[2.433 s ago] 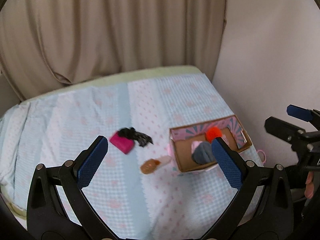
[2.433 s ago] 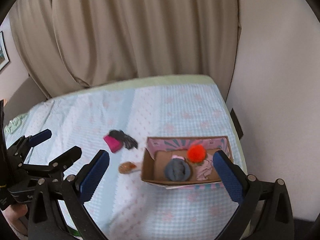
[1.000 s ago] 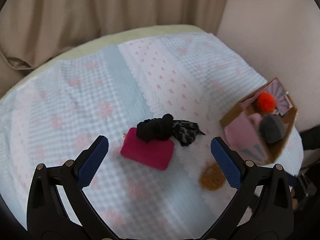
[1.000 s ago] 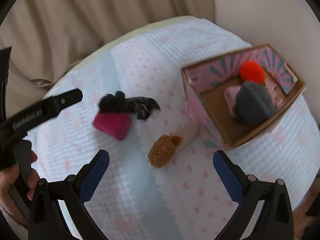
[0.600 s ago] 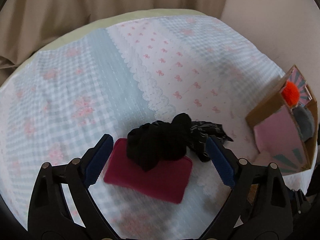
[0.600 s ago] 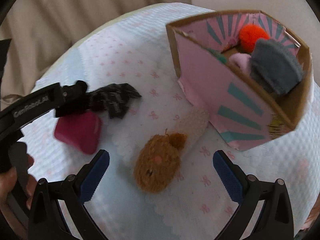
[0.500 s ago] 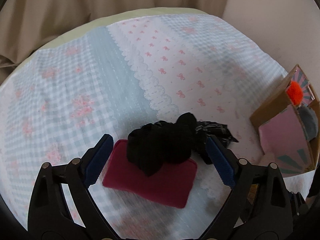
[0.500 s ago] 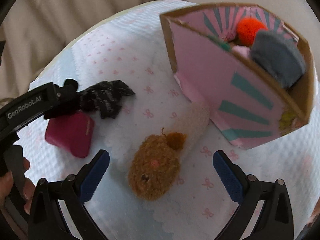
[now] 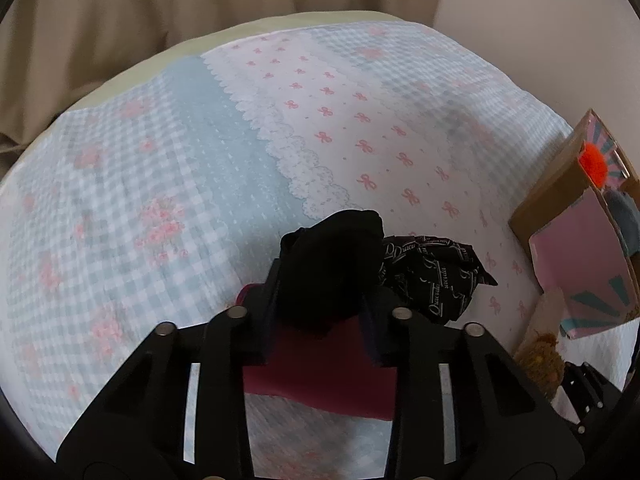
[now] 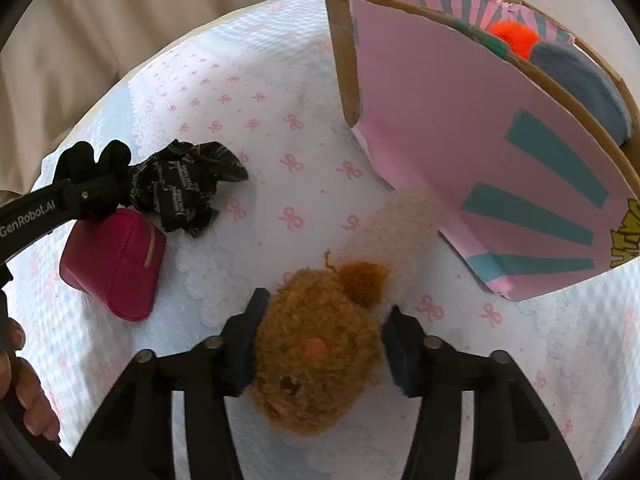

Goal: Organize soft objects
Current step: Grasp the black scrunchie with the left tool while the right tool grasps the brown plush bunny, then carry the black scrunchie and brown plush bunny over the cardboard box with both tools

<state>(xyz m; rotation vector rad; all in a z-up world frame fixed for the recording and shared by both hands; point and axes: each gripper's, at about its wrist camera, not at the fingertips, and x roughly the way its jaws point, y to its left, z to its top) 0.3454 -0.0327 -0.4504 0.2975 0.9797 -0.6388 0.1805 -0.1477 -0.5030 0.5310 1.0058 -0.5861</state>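
My left gripper (image 9: 324,280) is shut on a black cloth bundle (image 9: 332,256) that lies on a magenta zip pouch (image 9: 320,376); a black printed cloth (image 9: 432,276) trails to its right. My right gripper (image 10: 320,328) is shut on the head of a brown plush toy (image 10: 316,356) with a cream body (image 10: 396,220), lying on the bed. The pink cardboard box (image 10: 480,140) stands just right of it, holding an orange pompom (image 10: 516,38) and a grey soft item (image 10: 580,80). The left gripper (image 10: 84,184), pouch (image 10: 112,268) and printed cloth (image 10: 188,192) also show in the right wrist view.
A blue and pink patterned bedspread (image 9: 200,184) covers the bed. Beige curtains (image 9: 200,0) hang behind and a wall (image 9: 540,20) stands at the right. The box (image 9: 576,248) sits near the bed's right edge.
Both grippers moved down and closed: the left one onto the black cloth bundle, the right one onto the brown plush toy's head.
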